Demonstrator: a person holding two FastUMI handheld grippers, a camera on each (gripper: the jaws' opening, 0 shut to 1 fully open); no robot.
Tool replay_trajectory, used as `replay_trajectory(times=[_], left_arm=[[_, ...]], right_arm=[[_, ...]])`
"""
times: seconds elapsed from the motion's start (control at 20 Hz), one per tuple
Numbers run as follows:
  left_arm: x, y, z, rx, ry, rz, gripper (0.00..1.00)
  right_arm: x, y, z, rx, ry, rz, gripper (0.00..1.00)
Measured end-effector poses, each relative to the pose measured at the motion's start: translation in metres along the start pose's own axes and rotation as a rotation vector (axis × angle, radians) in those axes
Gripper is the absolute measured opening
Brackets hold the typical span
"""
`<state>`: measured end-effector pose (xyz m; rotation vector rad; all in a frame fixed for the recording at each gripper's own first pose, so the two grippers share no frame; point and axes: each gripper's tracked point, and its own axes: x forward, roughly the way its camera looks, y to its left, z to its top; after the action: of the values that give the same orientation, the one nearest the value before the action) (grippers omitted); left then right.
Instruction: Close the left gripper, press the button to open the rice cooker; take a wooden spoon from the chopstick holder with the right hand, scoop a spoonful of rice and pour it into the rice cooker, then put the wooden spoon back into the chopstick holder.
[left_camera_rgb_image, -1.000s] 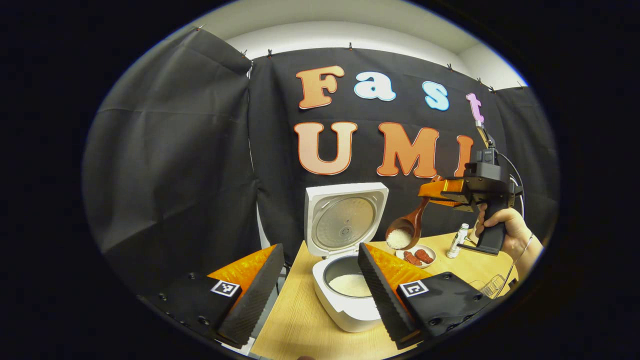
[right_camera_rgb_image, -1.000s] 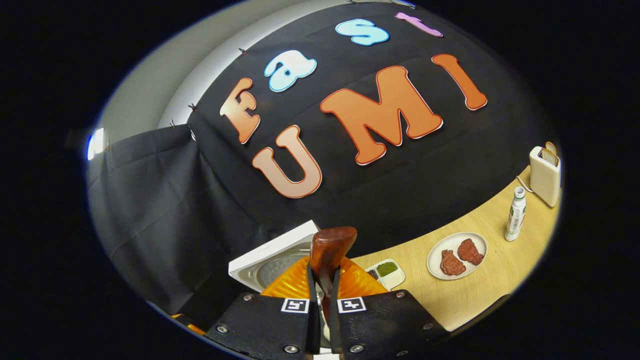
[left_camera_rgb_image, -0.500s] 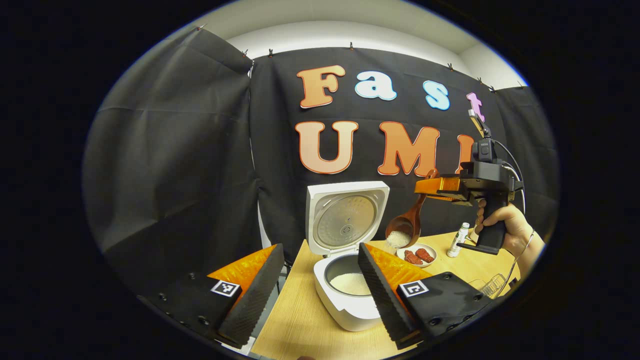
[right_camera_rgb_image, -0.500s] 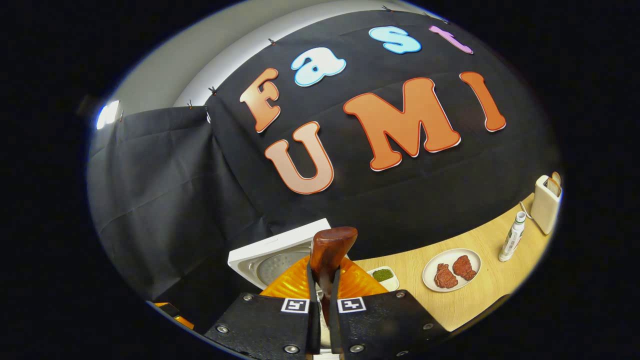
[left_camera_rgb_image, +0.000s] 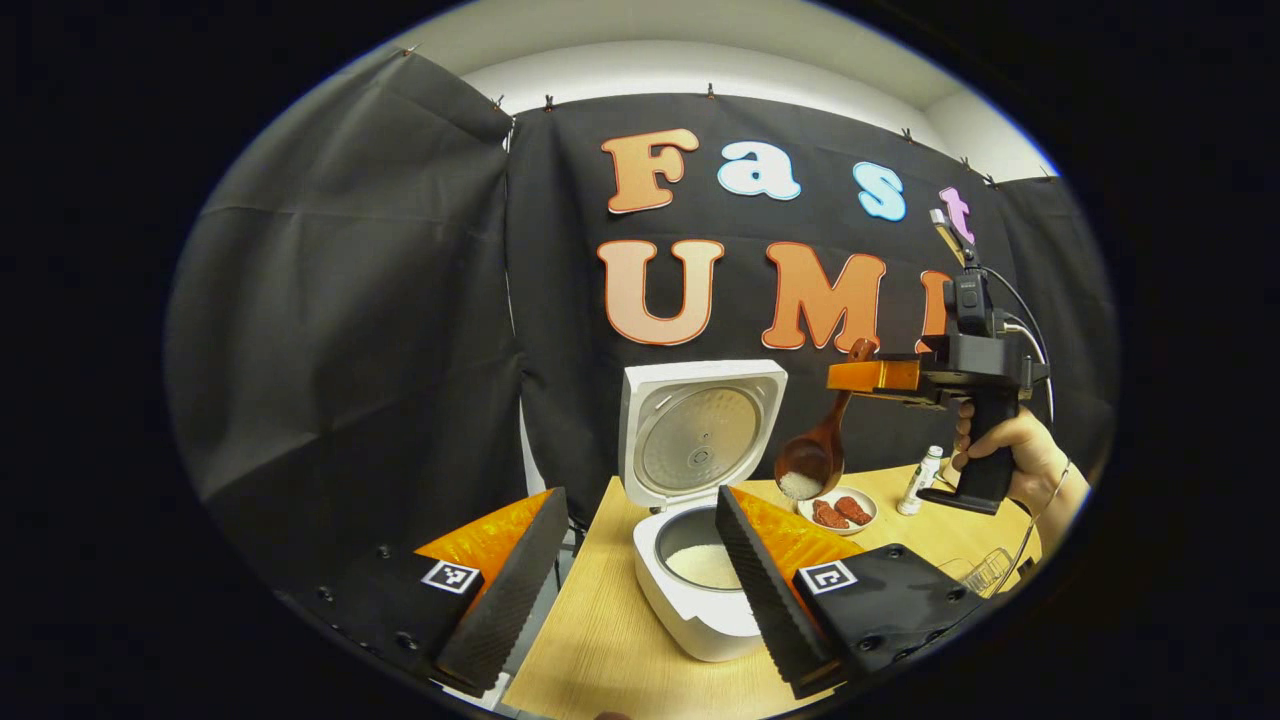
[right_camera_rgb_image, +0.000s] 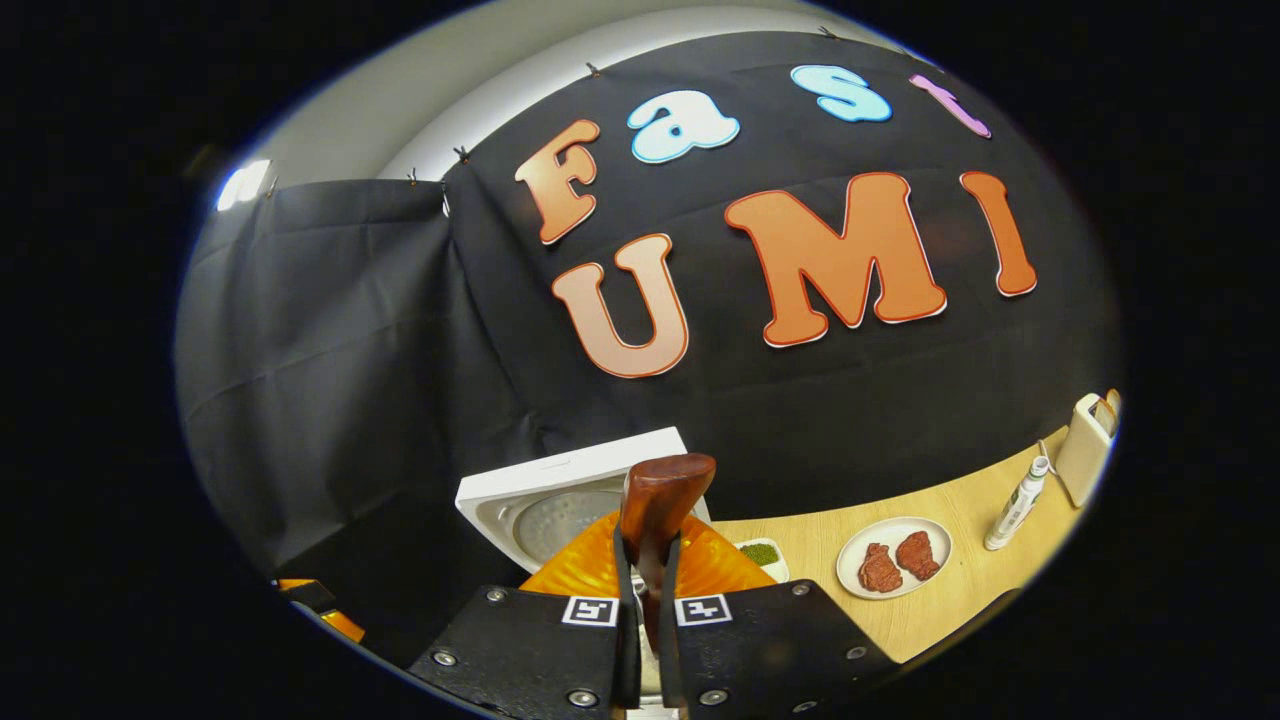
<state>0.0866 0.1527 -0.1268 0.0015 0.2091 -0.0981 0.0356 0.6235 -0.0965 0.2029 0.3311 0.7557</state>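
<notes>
A: Where's the rice right now?

B: In the bowl of the dark brown wooden spoon (left_camera_rgb_image: 812, 462), right of centre in the left gripper view. The right gripper (left_camera_rgb_image: 858, 374) has its jaws clamped together on the handle near its top end, so the spoon hangs down with the bowl lowest. I'd guess that keeps the grains cupped.

A: And the cooker?

B: The white rice cooker (left_camera_rgb_image: 700, 590) sits low in the middle of that view on the pale wooden table (left_camera_rgb_image: 600, 650), lid (left_camera_rgb_image: 700, 435) standing upright. There's already white rice in the inner pot. The spoon is up and to the right of the pot's mouth, apart from it, so the pour isn't done.

A: What about the left gripper (left_camera_rgb_image: 640, 575)?

B: Jaws wide apart, holding nothing, low in the frame with the cooker between the fingers. It looks parked clear of the pot.

A: Anything from the right gripper view?

B: The spoon's handle end (right_camera_rgb_image: 660, 495) pokes up between the two fingers at bottom centre. The white plate with two red meat pieces (right_camera_rgb_image: 895, 557) lies at lower right.
</notes>
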Motion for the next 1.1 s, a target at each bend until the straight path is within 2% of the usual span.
replay_trajectory(times=[0.65,0.85,1.1], left_arm=[[0.001,0.007,-0.001,-0.001,0.006,0.004,1.0],[0.002,0.006,0.001,0.023,0.001,0.006,1.0],[0.002,0.003,-0.002,0.005,0.008,-0.003,1.0]], right_arm=[[0.001,0.024,-0.003,-0.258,-0.02,0.023,0.06],[0.0,0.031,-0.009,-0.288,-0.006,0.047,0.06],[-0.001,0.038,-0.011,-0.333,-0.003,0.065,0.06]])
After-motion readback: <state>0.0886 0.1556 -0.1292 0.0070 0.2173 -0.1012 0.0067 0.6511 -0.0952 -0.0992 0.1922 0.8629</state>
